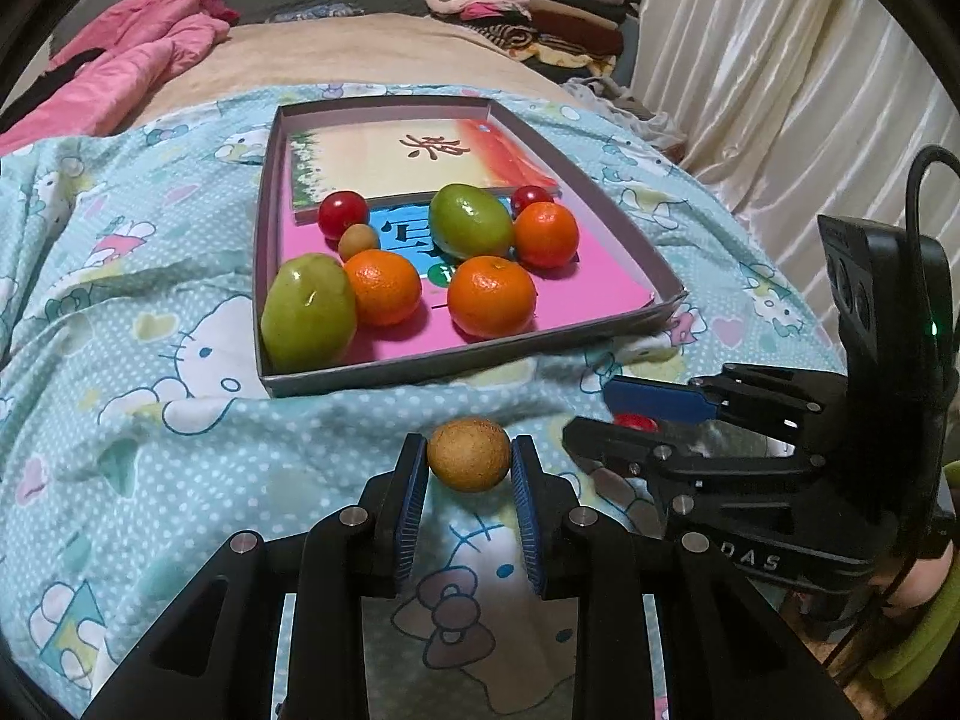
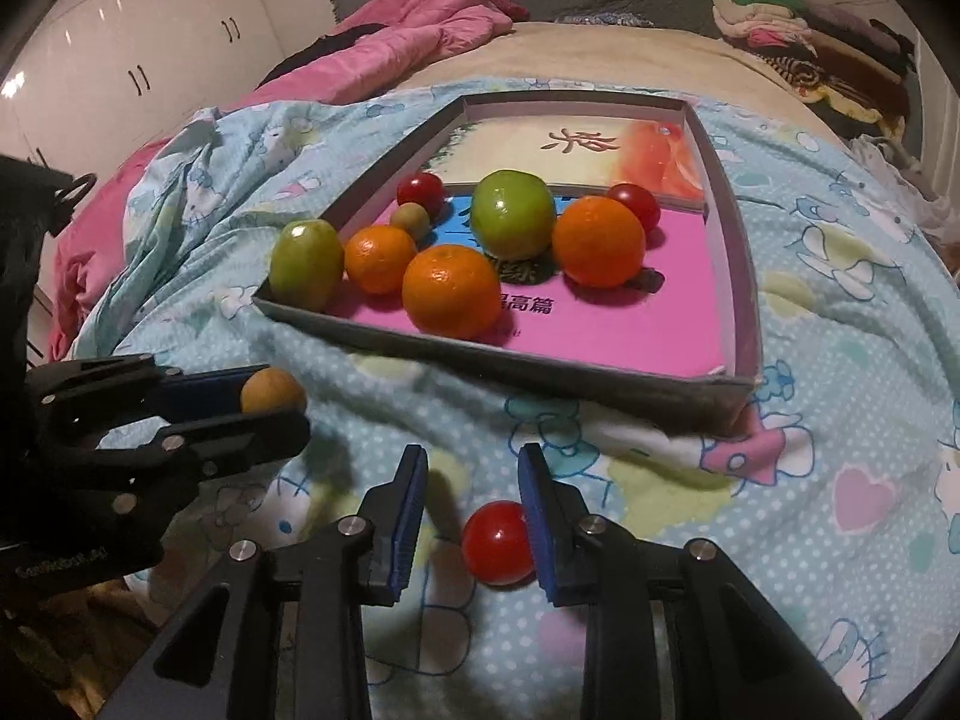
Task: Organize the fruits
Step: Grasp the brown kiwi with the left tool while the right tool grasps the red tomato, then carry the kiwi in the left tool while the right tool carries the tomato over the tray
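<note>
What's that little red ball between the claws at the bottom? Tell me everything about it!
It is a small red tomato, round, smooth and shiny, with a bright spot of light on its skin. It lies on the blue cartoon-print bedsheet, outside the fruit box. The right gripper is open around it: the tomato sits against the right blue pad, with a gap to the left pad. No stem shows. In the left wrist view only a sliver peeks out.

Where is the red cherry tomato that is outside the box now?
Right wrist view: the cherry tomato lies on the blanket between the open right gripper fingers, touching its right finger.
</note>
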{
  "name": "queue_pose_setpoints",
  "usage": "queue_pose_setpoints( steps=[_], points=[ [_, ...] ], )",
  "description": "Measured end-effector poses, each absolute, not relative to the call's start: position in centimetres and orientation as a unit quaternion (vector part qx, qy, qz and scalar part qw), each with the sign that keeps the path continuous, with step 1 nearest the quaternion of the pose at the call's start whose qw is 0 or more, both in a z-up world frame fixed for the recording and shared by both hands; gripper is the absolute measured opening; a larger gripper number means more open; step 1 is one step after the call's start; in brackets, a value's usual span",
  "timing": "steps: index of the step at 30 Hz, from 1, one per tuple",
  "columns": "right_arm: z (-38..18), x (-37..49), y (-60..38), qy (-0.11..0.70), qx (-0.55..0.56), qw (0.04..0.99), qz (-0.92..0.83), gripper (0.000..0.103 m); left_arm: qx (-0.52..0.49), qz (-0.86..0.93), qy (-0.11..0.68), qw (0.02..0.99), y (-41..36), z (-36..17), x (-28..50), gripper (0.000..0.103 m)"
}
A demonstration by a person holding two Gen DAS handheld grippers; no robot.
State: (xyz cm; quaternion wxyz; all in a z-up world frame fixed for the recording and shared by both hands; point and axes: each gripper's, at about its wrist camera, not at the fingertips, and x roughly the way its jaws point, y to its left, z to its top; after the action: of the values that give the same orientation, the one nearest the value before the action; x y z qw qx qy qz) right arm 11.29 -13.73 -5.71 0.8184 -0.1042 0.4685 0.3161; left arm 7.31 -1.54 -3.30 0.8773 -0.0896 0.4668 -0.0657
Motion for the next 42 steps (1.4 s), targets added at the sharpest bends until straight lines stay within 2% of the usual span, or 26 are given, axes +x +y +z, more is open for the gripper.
queue_pose_setpoints(
  steps=[2,12,15,18,31,42],
  points=[
    [-5.8,11.0,-13.8,0.475,-0.116,0.817,0.305,0.039,-0.09,-0.067,0.466,0.878,-1.5,-3.3,7.3,0.029],
    [-6.0,10.1,-14.1,0.497,-0.137,0.808,0.286,0.039,-0.078,-0.072,0.456,0.884,-2.0,-3.0,7.4,0.029],
    [-6.3,10.3,-14.0,0.506,-0.134,0.802,0.287,0.028,-0.075,-0.072,0.447,0.889,-1.9,-2.5,7.4,0.029],
    [-6.0,10.4,-14.2,0.503,-0.12,0.802,0.298,0.028,-0.073,-0.072,0.437,0.894,-1.8,-2.1,7.6,0.029],
    [0.0,12.1,-16.1,0.388,-0.026,0.855,0.344,0.028,-0.087,-0.059,0.406,0.908,0.1,-0.5,9.2,0.029],
    [1.1,15.2,-16.6,0.363,-0.017,0.871,0.33,0.028,-0.081,-0.066,0.415,0.904,-0.7,-0.9,10.9,0.029]
  ],
)
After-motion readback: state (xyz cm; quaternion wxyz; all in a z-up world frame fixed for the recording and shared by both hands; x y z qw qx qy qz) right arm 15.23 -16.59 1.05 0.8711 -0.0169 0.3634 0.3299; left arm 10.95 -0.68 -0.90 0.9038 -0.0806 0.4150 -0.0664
